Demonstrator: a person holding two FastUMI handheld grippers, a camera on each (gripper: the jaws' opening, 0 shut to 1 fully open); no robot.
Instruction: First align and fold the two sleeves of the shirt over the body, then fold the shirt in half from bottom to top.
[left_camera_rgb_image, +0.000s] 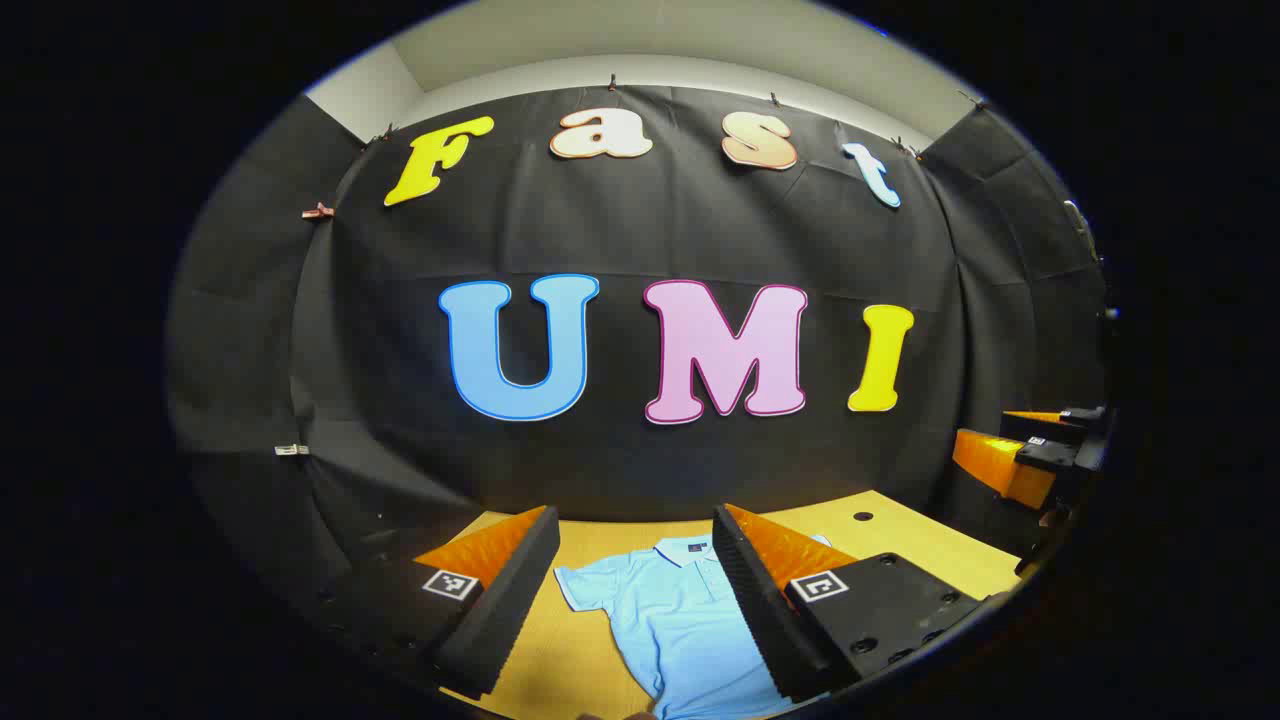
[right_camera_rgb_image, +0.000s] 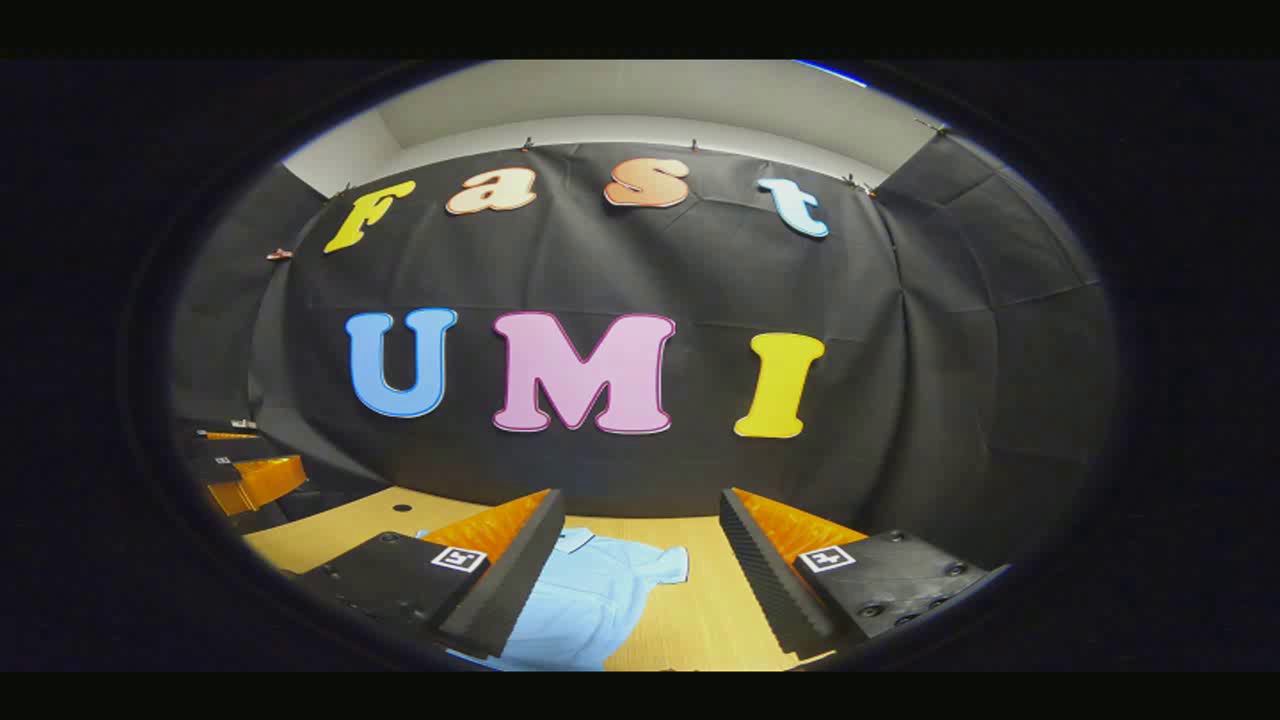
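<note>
A light blue polo shirt (left_camera_rgb_image: 672, 620) lies flat on the wooden table (left_camera_rgb_image: 900, 545), collar toward the back wall, both short sleeves spread out. In the left gripper view my left gripper (left_camera_rgb_image: 637, 555) hovers above it, open, with the shirt's collar and left sleeve showing between its fingers. In the right gripper view the shirt (right_camera_rgb_image: 590, 600) sits low and left, its right sleeve (right_camera_rgb_image: 668, 563) between the open fingers of my right gripper (right_camera_rgb_image: 640, 540). Nothing is held by either one. The right gripper (left_camera_rgb_image: 1030, 455) also appears at the far right edge of the left gripper view.
The table (right_camera_rgb_image: 690, 610) ends at the black cloth wall just behind the shirt. A small dark hole (left_camera_rgb_image: 862, 517) marks the tabletop at the back right. The left gripper (right_camera_rgb_image: 245, 470) shows at the left edge of the right gripper view.
</note>
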